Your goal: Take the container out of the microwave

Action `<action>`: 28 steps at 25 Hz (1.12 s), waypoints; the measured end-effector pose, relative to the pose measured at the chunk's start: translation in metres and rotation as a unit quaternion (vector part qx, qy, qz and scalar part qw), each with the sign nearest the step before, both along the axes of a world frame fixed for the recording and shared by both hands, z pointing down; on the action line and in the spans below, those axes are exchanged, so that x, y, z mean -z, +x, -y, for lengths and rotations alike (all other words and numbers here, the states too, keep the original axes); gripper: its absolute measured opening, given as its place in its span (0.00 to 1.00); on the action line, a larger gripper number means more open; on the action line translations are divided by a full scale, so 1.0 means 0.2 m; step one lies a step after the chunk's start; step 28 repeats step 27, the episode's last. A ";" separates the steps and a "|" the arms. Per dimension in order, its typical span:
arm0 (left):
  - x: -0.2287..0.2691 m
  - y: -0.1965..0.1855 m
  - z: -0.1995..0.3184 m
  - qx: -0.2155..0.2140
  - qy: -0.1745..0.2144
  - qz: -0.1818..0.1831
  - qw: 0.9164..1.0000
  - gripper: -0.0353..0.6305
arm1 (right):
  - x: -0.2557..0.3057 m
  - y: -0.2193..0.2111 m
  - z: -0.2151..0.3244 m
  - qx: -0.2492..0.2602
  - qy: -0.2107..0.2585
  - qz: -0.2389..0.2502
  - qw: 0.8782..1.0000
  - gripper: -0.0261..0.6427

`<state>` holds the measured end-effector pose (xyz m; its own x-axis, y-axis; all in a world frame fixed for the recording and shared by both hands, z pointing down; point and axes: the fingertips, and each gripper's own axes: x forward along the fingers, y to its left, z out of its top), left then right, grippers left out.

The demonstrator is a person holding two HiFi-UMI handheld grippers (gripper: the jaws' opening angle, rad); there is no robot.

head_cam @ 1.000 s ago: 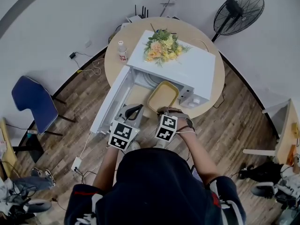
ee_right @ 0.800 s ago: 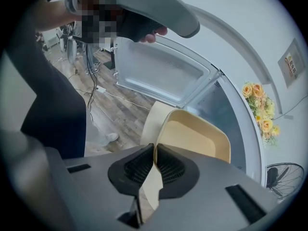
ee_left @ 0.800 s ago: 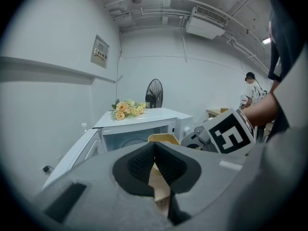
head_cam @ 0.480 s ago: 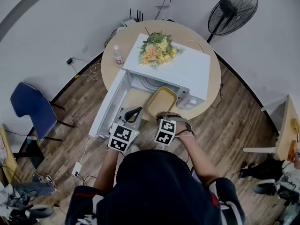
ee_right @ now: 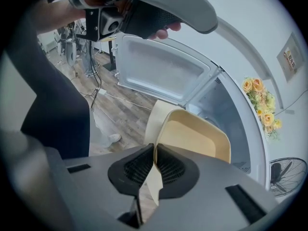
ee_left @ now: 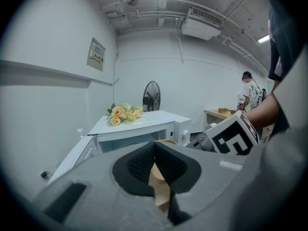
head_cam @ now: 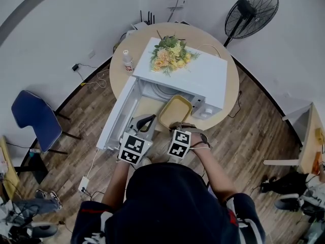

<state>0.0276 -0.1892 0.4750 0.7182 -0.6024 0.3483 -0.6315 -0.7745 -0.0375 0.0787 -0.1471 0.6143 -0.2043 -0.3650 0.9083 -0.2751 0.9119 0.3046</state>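
The white microwave [head_cam: 195, 78] stands on the round table with its door [head_cam: 117, 120] swung open to the left. A shallow cream container [head_cam: 175, 110] sits at the mouth of the oven, half out over the table. My right gripper [head_cam: 175, 124] points steeply down and is shut on the near rim of the container [ee_right: 192, 134], with the rim pinched between the pads of the right gripper [ee_right: 154, 151]. My left gripper [head_cam: 144, 121] hovers beside the open door, left of the container, shut with nothing held. In the left gripper view the left gripper [ee_left: 154, 146] faces the microwave [ee_left: 144, 129].
A bunch of yellow flowers [head_cam: 170, 52] lies on top of the microwave. A small bottle [head_cam: 127, 62] stands on the round wooden table [head_cam: 226, 111]. A fan [head_cam: 251, 13] and a blue chair [head_cam: 31, 118] stand on the floor; cables trail by the wall. A person [ee_left: 250, 93] stands far off.
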 end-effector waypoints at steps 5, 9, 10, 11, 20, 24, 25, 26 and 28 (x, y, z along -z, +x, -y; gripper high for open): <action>-0.01 0.00 0.00 0.001 -0.001 0.000 1.000 0.08 | -0.01 0.01 -0.01 -0.002 -0.003 0.001 1.000 0.08; -0.01 -0.01 0.01 0.002 -0.002 0.000 1.000 0.08 | -0.01 0.02 0.00 -0.004 -0.003 0.000 1.000 0.08; -0.01 -0.01 0.01 0.002 -0.002 0.000 1.000 0.08 | -0.01 0.02 0.00 -0.005 -0.003 0.000 1.000 0.08; -0.01 -0.01 0.01 0.002 -0.002 0.000 1.000 0.08 | -0.01 0.02 0.00 -0.005 -0.003 0.000 1.000 0.08; 0.02 -0.02 0.04 0.009 0.005 -0.010 1.000 0.08 | -0.01 0.03 0.01 -0.005 -0.005 -0.003 1.000 0.08; 0.04 -0.03 0.05 0.016 0.011 -0.017 1.000 0.08 | -0.01 0.04 0.02 -0.004 -0.006 -0.003 1.000 0.08; 0.05 -0.04 0.05 0.017 0.011 -0.019 1.000 0.08 | -0.01 0.03 0.02 -0.004 -0.006 -0.003 1.000 0.08; 0.05 -0.04 0.05 0.019 0.011 -0.021 1.000 0.08 | -0.02 0.03 0.02 -0.003 -0.007 -0.002 1.000 0.08; 0.05 -0.04 0.05 0.020 0.010 -0.024 0.999 0.08 | -0.02 0.03 0.02 -0.003 -0.007 -0.002 1.000 0.08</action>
